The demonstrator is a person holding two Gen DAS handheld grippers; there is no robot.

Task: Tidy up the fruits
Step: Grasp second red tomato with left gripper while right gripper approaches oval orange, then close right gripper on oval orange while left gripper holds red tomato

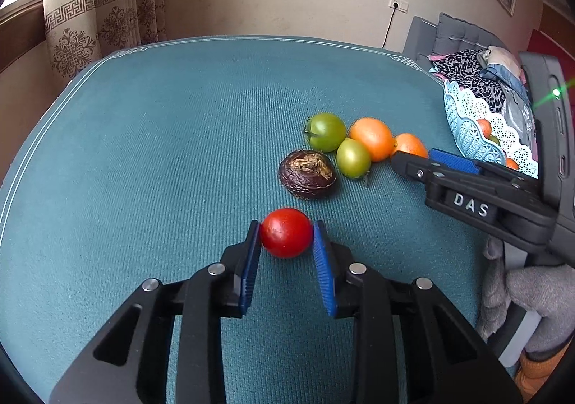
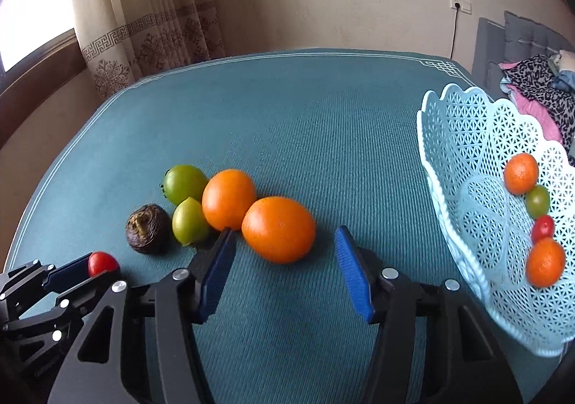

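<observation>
Teal cloth covers the table, and on it we see our loose fruit gathered in a small cluster. Our left gripper has its blue pads pressed against both sides of a red tomato, jaws nearly closed, and the tomato rests on the cloth at the near edge of the group. Just beyond it lies a dark wrinkled fruit, and behind that sit two green tomatoes, one touching the other. Two oranges lie to their right, the nearer one touching its neighbour. Our right gripper stands with its jaws partly open, and no pad touches anything; the nearer orange sits just ahead of the gap between the blue pads, apart from them, with the left pad's tip close to where the two oranges meet. No earlier picture tells us how these jaws came to stand so. In the left wrist view we see this gripper reaching in from the right, a grey-gloved hand behind it. At the right edge of the table stands a pale blue lattice basket with a scalloped rim, well apart from the cluster. It holds two oranges, a green tomato and a small red tomato. Beyond the table we see a patterned curtain and a heap of clothes.
</observation>
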